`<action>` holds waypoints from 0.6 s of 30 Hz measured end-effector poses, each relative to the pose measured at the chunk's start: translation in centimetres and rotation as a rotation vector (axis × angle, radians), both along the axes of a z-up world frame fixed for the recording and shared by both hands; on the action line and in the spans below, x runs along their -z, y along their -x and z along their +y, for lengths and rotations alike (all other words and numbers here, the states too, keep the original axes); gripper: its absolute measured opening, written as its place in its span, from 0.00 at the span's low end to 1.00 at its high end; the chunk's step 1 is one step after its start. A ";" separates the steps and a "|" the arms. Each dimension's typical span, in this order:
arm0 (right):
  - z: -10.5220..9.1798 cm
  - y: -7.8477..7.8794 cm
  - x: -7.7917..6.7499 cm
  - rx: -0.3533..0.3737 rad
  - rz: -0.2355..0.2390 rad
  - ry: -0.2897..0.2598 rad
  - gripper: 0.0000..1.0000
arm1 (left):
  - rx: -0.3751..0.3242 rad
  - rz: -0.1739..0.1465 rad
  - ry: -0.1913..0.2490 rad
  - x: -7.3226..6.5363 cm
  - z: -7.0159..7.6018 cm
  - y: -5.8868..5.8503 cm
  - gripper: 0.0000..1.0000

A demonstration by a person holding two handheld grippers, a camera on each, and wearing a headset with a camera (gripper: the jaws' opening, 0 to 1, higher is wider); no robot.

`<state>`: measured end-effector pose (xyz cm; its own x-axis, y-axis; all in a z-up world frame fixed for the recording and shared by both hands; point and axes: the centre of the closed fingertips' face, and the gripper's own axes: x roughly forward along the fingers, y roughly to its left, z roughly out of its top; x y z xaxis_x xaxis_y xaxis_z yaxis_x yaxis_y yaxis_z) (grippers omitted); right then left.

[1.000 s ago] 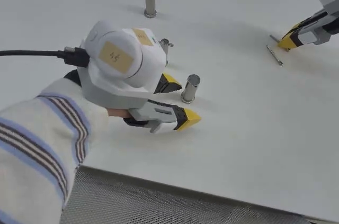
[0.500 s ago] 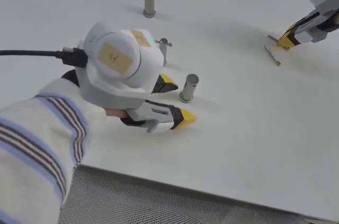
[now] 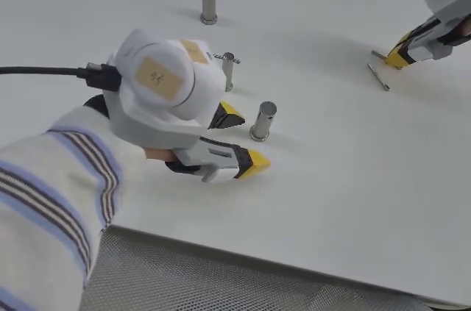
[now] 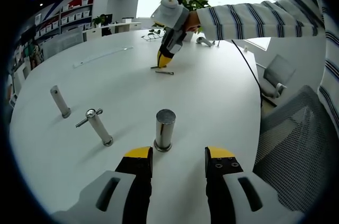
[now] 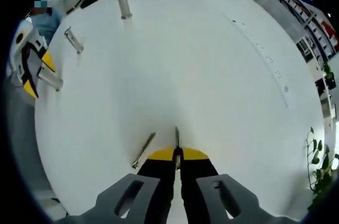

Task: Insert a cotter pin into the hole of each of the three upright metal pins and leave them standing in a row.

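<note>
Three upright metal pins stand on the white table. The far pin [image 3: 208, 1] is bare. A cotter pin goes through the middle pin [image 3: 227, 70] [image 4: 98, 126]. The near pin [image 3: 262, 120] [image 4: 164, 128] stands just ahead of my left gripper [image 3: 246, 140] [image 4: 179, 155], which is open, its yellow tips on either side of the pin and short of it. At the far right my right gripper [image 3: 398, 57] [image 5: 176, 155] is shut on a thin cotter pin [image 5: 176, 139] with its tips down at the table. A second cotter pin [image 3: 380, 76] [image 5: 143, 150] lies loose beside it.
The white table [image 3: 331, 179] ends at a front edge with a grey mesh chair seat [image 3: 221, 281] below. A black cable [image 3: 44, 72] runs left from the left gripper. A person's striped sleeve [image 3: 51, 201] covers the lower left.
The right gripper's body has swung in further over the table while its tips stay at the cotter pins. The left gripper has hardly moved.
</note>
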<state>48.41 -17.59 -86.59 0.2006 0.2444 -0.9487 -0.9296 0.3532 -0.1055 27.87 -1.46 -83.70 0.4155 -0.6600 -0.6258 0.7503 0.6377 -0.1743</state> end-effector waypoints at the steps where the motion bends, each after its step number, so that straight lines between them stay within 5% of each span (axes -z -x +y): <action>1: 0.0 0.0 0.0 -0.002 -0.001 0.003 0.03 | 0.000 -0.002 0.000 0.0 0.0 0.0 0.38; 18: -0.3 1.7 -1.4 -0.024 -0.026 0.023 0.02 | -0.001 -0.012 0.005 -0.5 0.1 0.2 0.39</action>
